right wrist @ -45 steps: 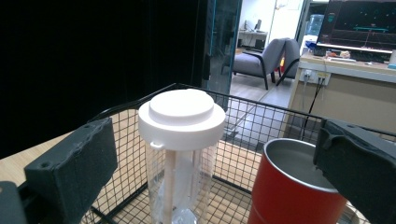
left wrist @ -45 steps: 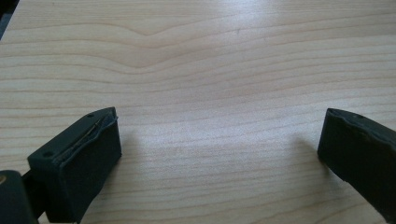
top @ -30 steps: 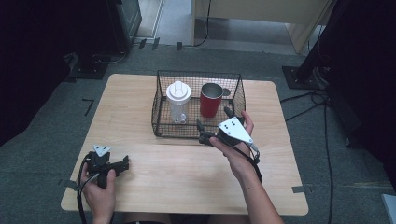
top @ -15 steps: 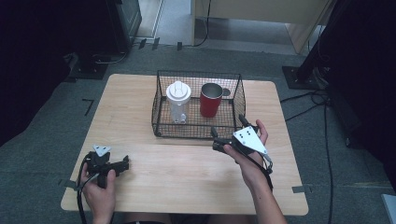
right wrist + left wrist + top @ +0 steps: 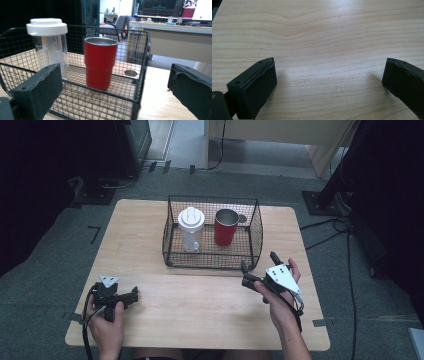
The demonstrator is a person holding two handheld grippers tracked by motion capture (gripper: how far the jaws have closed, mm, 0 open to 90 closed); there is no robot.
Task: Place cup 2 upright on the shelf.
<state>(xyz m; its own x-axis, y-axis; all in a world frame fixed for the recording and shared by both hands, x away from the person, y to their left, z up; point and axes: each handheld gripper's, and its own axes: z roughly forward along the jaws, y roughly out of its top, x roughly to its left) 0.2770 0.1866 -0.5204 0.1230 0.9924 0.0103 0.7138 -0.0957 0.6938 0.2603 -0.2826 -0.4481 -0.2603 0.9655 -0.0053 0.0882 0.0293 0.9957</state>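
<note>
Both grippers are sitting with jaws spread wide and nothing between them: the right gripper (image 5: 260, 279) is held just off the front right corner of the basket, its grey plate facing up, and the left gripper (image 5: 120, 296) is parked way over near the front left edge, well apart from everything else. Going big to small from there, the wooden table (image 5: 200, 305) takes up the middle of the high view, light woodgrain, sitting on grey carpet. On its far half stands the black wire basket (image 5: 212, 261), open at the top. Inside it, side by side but not touching as far as I can see, are a clear bottle with a white lid (image 5: 191, 227) on the left and a red tumbler (image 5: 225, 227) with a bare metal rim on the right, both upright. From the right gripper view you look straight through the mesh (image 5: 100, 100) at the red tumbler (image 5: 100, 65), which lands roughly between the two black jaws but farther off, with the bottle (image 5: 48, 45) off to its left, above the left jaw. The left gripper view has just bare tabletop (image 5: 324, 37) between its jaws. Smallest bit: a little round disc (image 5: 130, 73) lying on the basket floor to the right of the tumbler.
</note>
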